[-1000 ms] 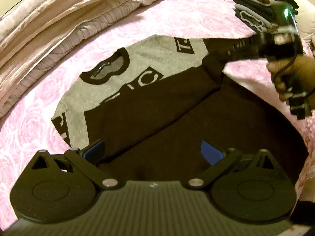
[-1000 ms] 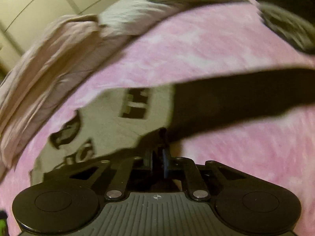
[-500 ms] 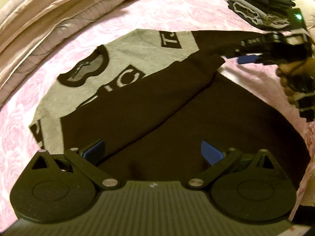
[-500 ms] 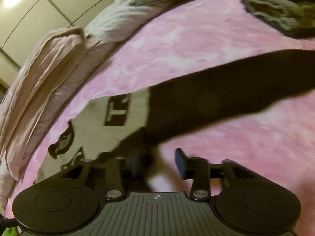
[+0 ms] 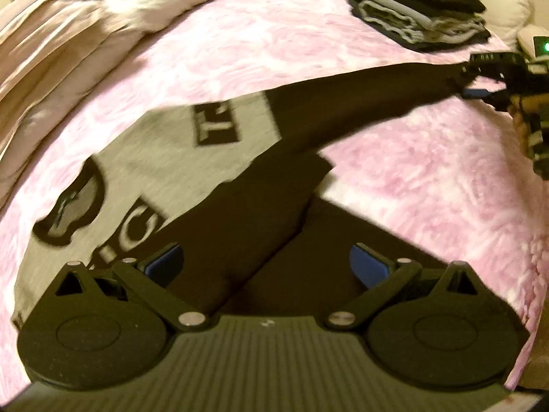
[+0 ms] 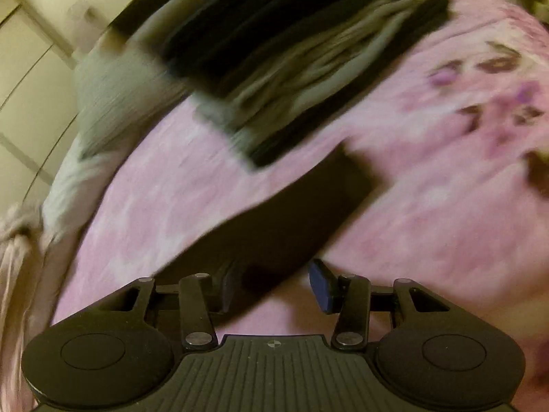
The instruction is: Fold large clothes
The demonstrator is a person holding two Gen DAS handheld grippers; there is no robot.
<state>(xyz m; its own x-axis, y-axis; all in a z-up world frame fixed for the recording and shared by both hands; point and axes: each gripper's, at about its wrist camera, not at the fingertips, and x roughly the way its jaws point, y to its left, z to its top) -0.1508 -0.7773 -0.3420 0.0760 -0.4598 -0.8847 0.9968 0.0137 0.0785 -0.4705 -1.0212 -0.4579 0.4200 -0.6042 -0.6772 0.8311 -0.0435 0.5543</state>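
Note:
A grey and black sweater (image 5: 171, 158) with black lettering lies flat on the pink bedspread (image 5: 274, 44). One black sleeve (image 5: 360, 103) stretches out to the right. My right gripper (image 5: 480, 82) is at its cuff, held by a hand (image 5: 528, 116). In the right wrist view the right gripper (image 6: 274, 285) stands open, and the sleeve's end (image 6: 274, 226) lies flat under and between its fingers without being pressed. My left gripper (image 5: 267, 267) hangs open over the sweater's black lower part, where the other sleeve lies folded slantwise across the body.
A stack of folded dark and grey clothes (image 5: 422, 13) sits on the bed at the far right, just beyond the sleeve's end (image 6: 291, 51). Bunched quilts and pillows (image 5: 51, 51) line the far left edge. A grey pillow (image 6: 120, 103) lies beside the stack.
The right gripper let go of the sleeve and opened, then swept right along it to the cuff. The sleeve now lies straight out to the right. The left gripper shifted over the sweater, still open.

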